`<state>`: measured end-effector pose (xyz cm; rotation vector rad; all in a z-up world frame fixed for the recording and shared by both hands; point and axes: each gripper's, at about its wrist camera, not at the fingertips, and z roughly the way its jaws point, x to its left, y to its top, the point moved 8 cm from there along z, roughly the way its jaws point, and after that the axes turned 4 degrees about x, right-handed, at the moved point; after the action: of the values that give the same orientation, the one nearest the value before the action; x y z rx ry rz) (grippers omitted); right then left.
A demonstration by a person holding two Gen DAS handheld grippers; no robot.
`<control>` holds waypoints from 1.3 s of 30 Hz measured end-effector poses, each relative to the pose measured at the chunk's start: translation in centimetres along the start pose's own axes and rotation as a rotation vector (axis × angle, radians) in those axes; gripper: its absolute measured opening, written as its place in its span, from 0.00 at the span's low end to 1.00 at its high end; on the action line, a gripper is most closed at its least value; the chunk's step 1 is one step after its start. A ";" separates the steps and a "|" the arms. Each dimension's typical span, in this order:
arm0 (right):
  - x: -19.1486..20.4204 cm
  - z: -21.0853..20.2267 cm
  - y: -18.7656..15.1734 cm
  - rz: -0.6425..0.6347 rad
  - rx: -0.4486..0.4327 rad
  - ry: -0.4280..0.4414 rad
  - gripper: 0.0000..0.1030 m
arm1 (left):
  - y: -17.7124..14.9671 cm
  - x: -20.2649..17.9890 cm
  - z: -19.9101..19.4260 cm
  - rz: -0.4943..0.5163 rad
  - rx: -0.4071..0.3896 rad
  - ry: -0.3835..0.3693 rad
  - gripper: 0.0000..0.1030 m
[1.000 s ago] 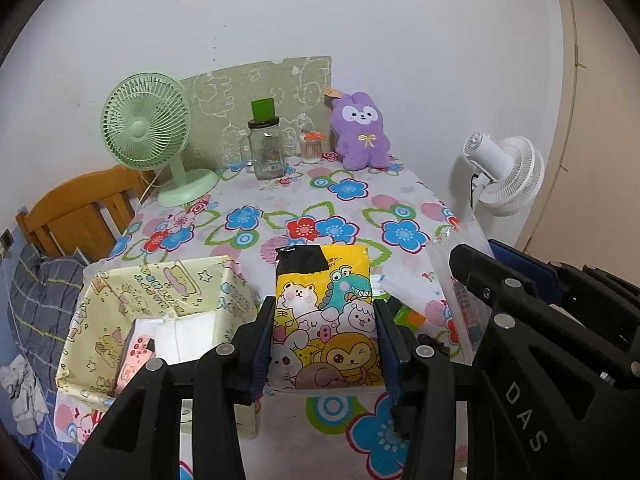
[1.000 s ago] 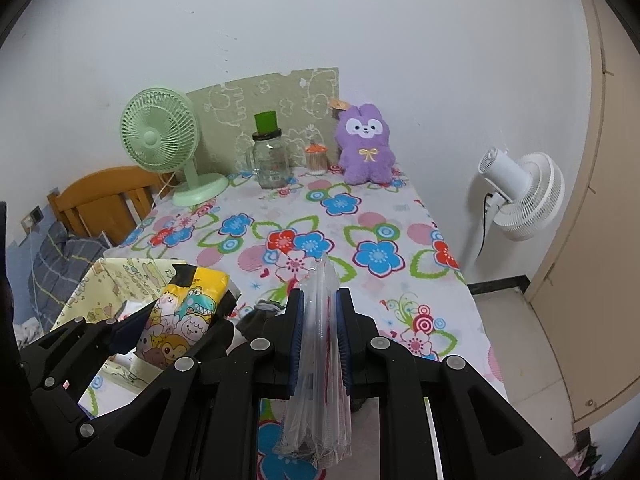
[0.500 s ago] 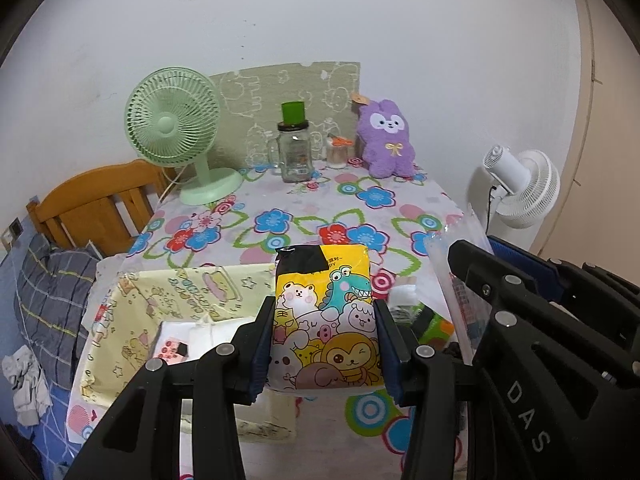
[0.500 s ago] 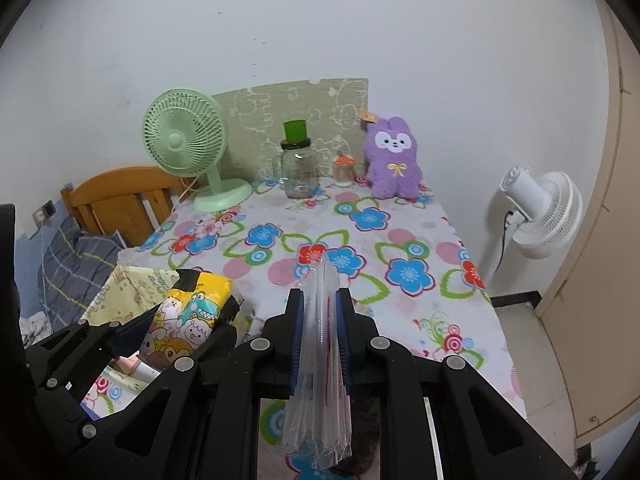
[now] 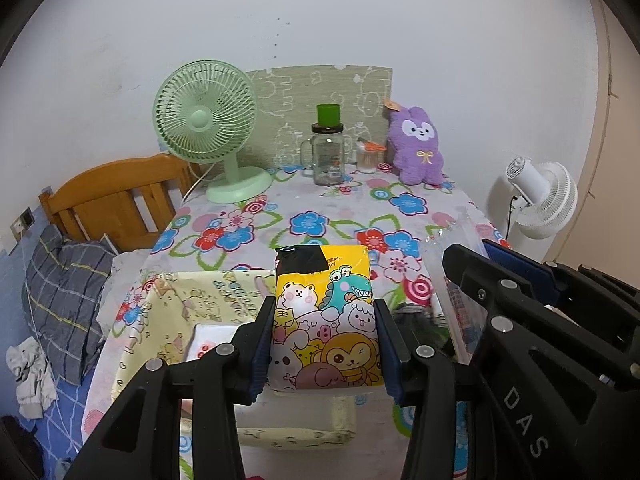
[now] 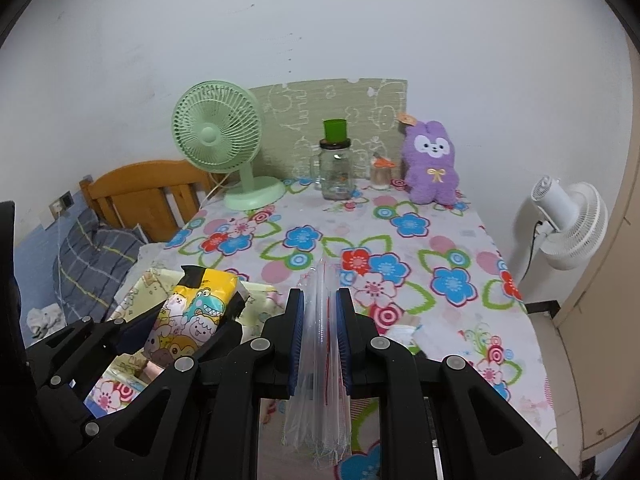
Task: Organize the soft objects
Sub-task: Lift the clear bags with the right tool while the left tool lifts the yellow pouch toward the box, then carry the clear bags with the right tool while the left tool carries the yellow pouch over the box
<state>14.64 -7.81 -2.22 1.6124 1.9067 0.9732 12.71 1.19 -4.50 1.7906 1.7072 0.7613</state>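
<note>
Left wrist view: the left gripper point(image 5: 325, 326) clamps the cartoon pack point(image 5: 326, 320) above the yellow box point(image 5: 192, 304) on the table point(image 5: 320, 216).

Right wrist view: the right gripper point(image 6: 319, 330) pinches a clear bag point(image 6: 318, 364) right of that box point(image 6: 138, 292).

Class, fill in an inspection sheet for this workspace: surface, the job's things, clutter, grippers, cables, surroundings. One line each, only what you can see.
Surface: table under a flowered tablecloth.
Job's things: yellow cartoon pack held upright above the yellow fabric storage box; clear plastic bag hanging down from the other gripper; purple plush bunny sitting at the far edge.
Clutter: green desk fan, glass jar with green cap, small jar, patterned board against the wall.
Grippers: left gripper shut on the pack; right gripper shut on the bag.
Cables: cord behind the green fan; black cord at the white fan.
Surroundings: wooden headboard, plaid pillow, white wall.
</note>
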 end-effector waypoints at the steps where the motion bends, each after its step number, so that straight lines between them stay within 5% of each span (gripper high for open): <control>1: 0.3 0.1 0.0 -0.002 0.000 0.003 0.18 | 0.0 0.3 0.0 -0.002 0.000 0.002 0.46; 39: 9.1 7.6 -3.0 -0.052 0.134 0.124 0.18 | -4.3 8.6 5.5 -0.068 0.138 0.018 0.48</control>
<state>16.31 2.54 -8.48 1.6007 2.1276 0.9622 13.97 9.94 -11.14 1.8112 1.8627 0.6463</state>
